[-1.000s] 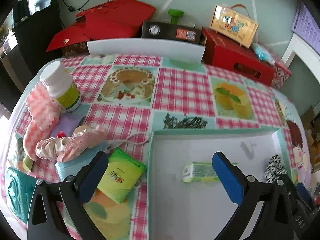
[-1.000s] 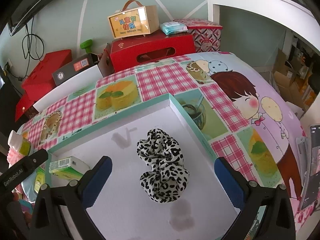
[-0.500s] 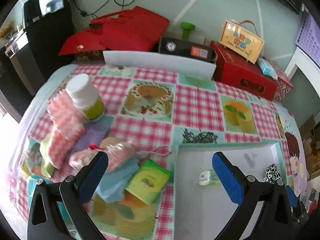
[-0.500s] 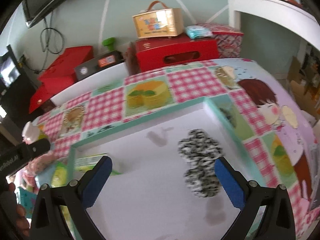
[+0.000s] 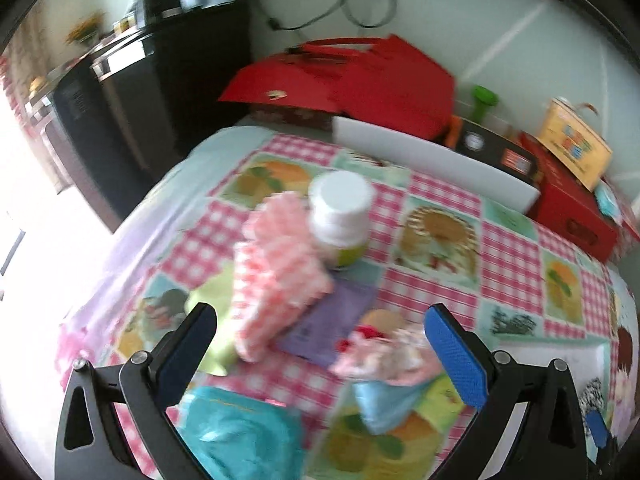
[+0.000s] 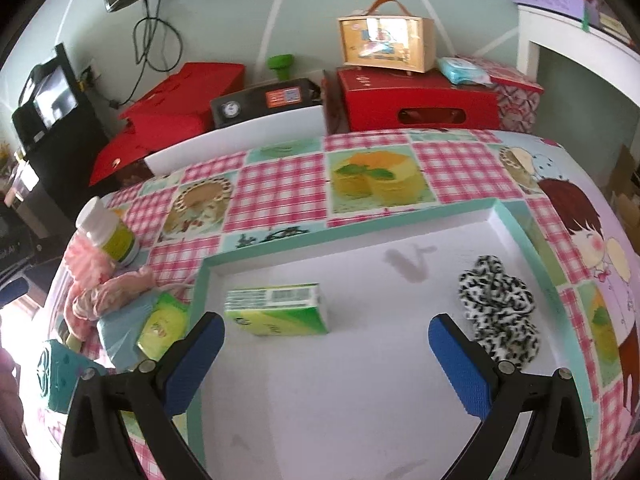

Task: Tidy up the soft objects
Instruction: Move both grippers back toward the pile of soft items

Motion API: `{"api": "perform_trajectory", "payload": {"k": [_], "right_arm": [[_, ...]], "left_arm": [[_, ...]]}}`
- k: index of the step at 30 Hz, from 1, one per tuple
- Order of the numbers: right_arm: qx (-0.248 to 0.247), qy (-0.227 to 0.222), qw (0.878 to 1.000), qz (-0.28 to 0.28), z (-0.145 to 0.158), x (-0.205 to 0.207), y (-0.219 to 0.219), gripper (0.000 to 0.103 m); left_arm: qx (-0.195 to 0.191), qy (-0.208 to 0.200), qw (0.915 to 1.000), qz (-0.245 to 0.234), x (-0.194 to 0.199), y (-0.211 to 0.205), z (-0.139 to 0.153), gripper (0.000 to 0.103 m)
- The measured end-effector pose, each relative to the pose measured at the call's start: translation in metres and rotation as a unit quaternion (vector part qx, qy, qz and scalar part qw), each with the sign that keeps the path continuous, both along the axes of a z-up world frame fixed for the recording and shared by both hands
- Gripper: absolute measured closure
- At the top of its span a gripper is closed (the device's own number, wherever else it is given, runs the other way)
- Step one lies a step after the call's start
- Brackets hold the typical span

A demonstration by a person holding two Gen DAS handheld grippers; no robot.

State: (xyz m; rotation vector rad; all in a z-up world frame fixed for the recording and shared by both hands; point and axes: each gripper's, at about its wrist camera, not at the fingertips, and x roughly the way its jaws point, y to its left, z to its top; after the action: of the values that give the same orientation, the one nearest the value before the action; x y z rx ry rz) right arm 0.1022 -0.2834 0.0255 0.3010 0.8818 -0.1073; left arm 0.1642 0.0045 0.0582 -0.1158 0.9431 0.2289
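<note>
Left gripper [image 5: 320,354] spread wide, empty, above the blurred pile: pink checked cloth [image 5: 276,276], purple packet [image 5: 332,324], pink scrunchie [image 5: 384,356], white-capped bottle [image 5: 340,216]. Right gripper [image 6: 326,364] spread wide, empty, over the teal-rimmed tray [image 6: 520,228], which holds a green tissue pack [image 6: 280,312] and a leopard-print scrunchie [image 6: 498,316], well apart.

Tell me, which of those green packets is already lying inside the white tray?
The boxy green tissue pack with the barcode side, lying inside the tray. The flatter yellow-green sachet sits outside the tray's left rim, on the tablecloth beside the pink fabric pile.
</note>
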Motion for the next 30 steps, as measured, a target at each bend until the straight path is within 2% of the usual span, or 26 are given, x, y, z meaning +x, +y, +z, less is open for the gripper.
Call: {"api": "perform_trajectory", "payload": {"k": [3, 10, 22, 30], "right_arm": [[-0.004, -0.002, 1.000, 0.011, 0.001, 0.003, 0.011, 0.000], [-0.022, -0.007, 0.999, 0.047, 0.003, 0.009, 0.042, 0.000], [-0.051, -0.016, 0.995, 0.082, 0.000, 0.013, 0.076, 0.000], [-0.023, -0.017, 0.992, 0.119, 0.001, 0.021, 0.100, 0.000]], "left_arm": [[0.004, -0.001, 0.9995, 0.030, -0.001, 0.022, -0.001, 0.000], [-0.020, 0.004, 0.9973, 0.070, -0.006, 0.065, -0.006, 0.000], [-0.066, 0.014, 0.9919, 0.108, -0.007, 0.120, -0.023, 0.000], [-0.091, 0.010, 0.9903, 0.104, 0.001, 0.130, -0.034, 0.000]]}}
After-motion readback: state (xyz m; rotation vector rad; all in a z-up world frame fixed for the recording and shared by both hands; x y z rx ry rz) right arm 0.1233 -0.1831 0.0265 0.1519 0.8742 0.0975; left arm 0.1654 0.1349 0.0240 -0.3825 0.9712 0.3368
